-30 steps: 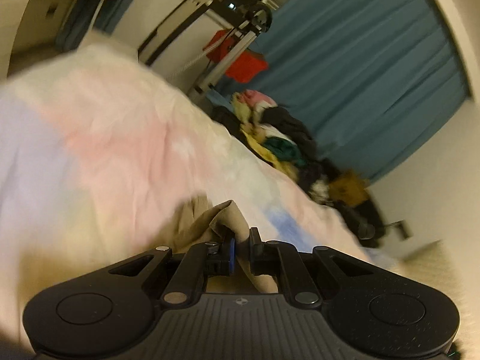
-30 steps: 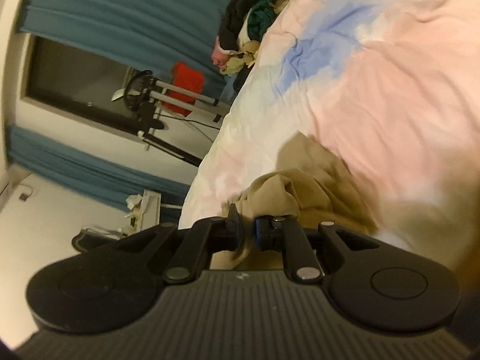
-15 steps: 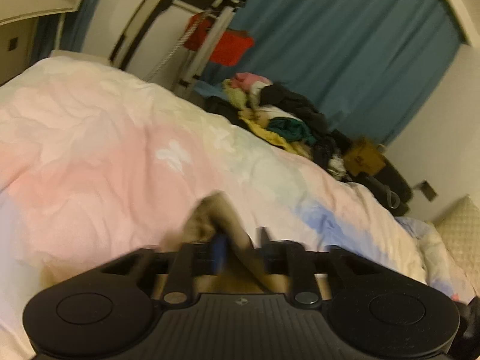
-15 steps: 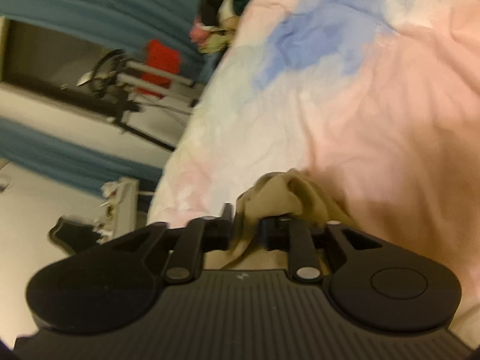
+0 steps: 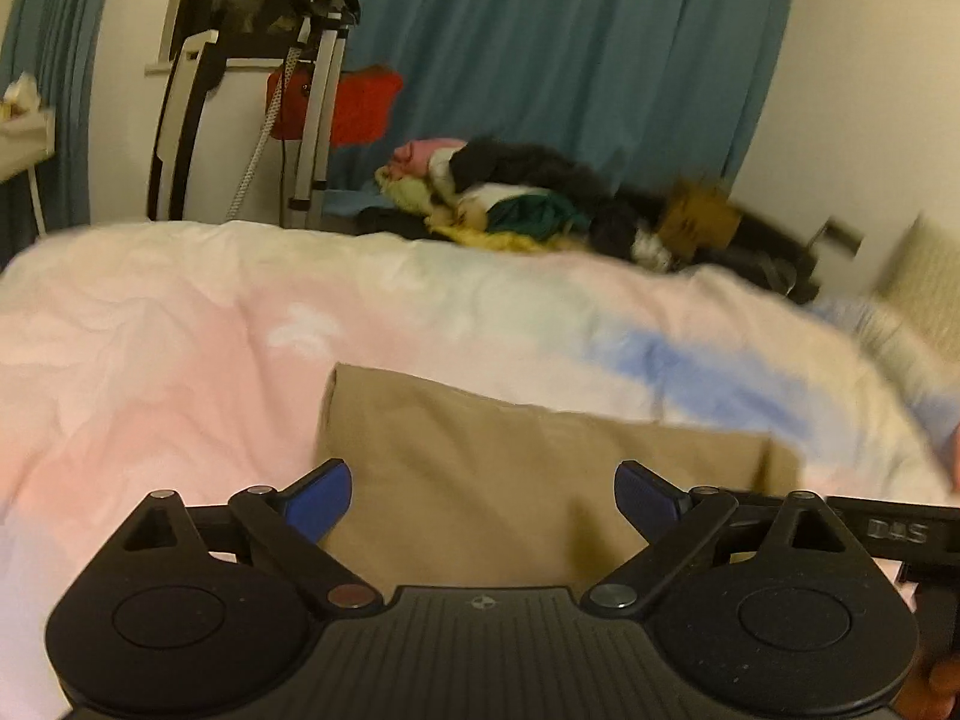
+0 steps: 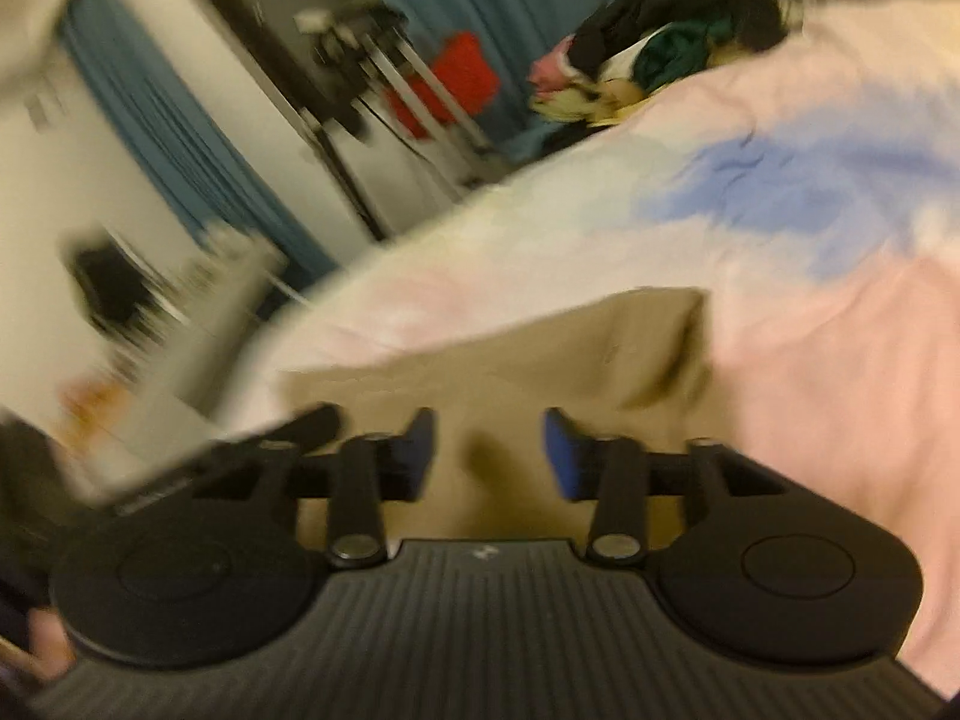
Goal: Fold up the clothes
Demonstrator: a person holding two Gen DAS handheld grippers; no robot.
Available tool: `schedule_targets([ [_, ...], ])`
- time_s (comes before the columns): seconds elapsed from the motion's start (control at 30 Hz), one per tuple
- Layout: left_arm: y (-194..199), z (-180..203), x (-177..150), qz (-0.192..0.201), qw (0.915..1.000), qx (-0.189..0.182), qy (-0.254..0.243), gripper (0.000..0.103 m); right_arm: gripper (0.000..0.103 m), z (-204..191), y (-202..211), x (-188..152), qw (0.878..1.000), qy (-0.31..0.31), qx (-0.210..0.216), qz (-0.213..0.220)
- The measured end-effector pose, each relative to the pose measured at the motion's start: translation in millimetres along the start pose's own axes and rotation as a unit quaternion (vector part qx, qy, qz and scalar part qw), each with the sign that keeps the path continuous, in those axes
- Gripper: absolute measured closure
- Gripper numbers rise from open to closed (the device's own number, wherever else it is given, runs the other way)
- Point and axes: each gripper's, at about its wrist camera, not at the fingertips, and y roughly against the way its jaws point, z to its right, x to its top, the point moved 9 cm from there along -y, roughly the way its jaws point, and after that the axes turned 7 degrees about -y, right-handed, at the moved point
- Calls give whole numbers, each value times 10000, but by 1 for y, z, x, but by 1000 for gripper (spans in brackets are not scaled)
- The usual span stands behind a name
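A tan garment (image 5: 480,468) lies flat as a folded rectangle on the pastel pink, white and blue bedspread (image 5: 180,348). My left gripper (image 5: 483,495) is open wide just above its near edge, holding nothing. In the right wrist view the same tan garment (image 6: 540,360) lies under my right gripper (image 6: 487,450), which is open and empty over its near part. The right gripper's black body (image 5: 888,531) shows at the right edge of the left wrist view.
A pile of mixed clothes (image 5: 516,198) lies beyond the bed's far edge, in front of a blue curtain (image 5: 570,42). An exercise machine with a red cloth (image 5: 336,102) stands at the far left. A cardboard box (image 5: 699,219) sits at the far right.
Both grippers were shut on the bunched tan garment. They have opened and let it go, and it now lies flat on the bed. Both cameras have swung level.
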Motion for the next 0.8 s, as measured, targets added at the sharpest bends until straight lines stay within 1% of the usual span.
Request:
schedule_targets([
  [0.03,-6,-3,-2,-64,9999,92,-56,7,79,3,-7,-1,9995,205,-222,6],
  [0.1,-17,-7,-7,-207,9996,150,-88,7,79,9,-20,-2,9959,614,-664,19],
  [0.17,-26,-12,-13,-347,9993,141,-16,8,79,15,-33,-2,9890,1001,-1084,31],
  [0.27,-36,-23,-23,-557,9980,48,293,8,80,17,-42,-8,9867,1133,-1166,5],
  [0.33,-35,-25,-24,-571,9978,36,340,8,79,13,-39,-14,9858,1207,-1168,-15],
  [0.47,-14,-17,-22,-413,9990,137,70,8,78,4,-24,-26,9852,1305,-1111,-50],
  [0.5,-6,-13,-22,-354,9993,122,21,8,76,2,-20,-29,9850,1330,-1097,-58],
  [0.6,17,-1,-22,-195,9998,22,-38,8,75,-6,-9,-37,9844,1404,-1054,-85],
  [0.7,33,9,-28,-115,9998,37,-149,8,75,-13,2,-46,9838,1477,-1011,-111],
  [0.73,29,8,-35,-229,9996,123,-146,8,75,-15,6,-49,9836,1501,-996,-120],
  [0.8,15,3,-53,-613,9976,303,-128,8,75,-17,8,-54,9829,1538,-1005,-141],
])
